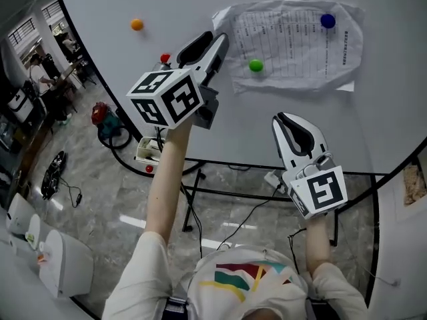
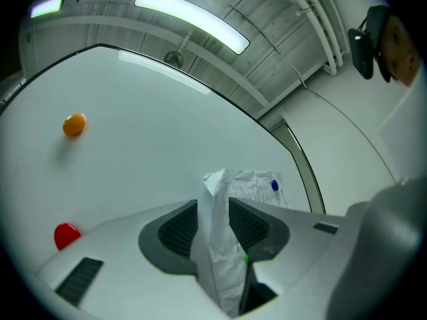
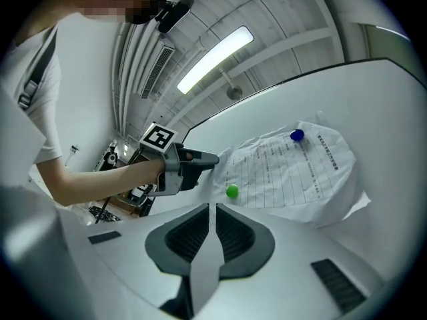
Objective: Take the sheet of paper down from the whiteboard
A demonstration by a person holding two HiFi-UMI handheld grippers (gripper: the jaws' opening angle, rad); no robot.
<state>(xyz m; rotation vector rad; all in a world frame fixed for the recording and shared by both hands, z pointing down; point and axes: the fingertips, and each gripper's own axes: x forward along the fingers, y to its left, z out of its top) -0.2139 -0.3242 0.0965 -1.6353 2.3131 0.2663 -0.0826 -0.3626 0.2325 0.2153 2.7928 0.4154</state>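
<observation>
A crumpled printed sheet of paper (image 1: 293, 45) hangs on the whiteboard (image 1: 233, 129), pinned by a green magnet (image 1: 255, 65) and a blue magnet (image 1: 327, 21). My left gripper (image 1: 221, 39) is at the sheet's upper left corner. In the left gripper view the paper's edge (image 2: 217, 245) stands between the parted jaws of that gripper (image 2: 215, 209), which is open around it. My right gripper (image 1: 283, 120) is shut and empty, below the sheet and apart from it. The right gripper view shows the paper (image 3: 300, 172), the green magnet (image 3: 231, 191) and the left gripper (image 3: 203, 159) at the corner.
An orange magnet (image 1: 137, 24) and a red magnet (image 1: 165, 59) sit on the board left of the sheet. Below the board are its black stand (image 1: 200, 193), cables, a white box (image 1: 147, 149) and a red machine (image 1: 100, 115) on the tiled floor.
</observation>
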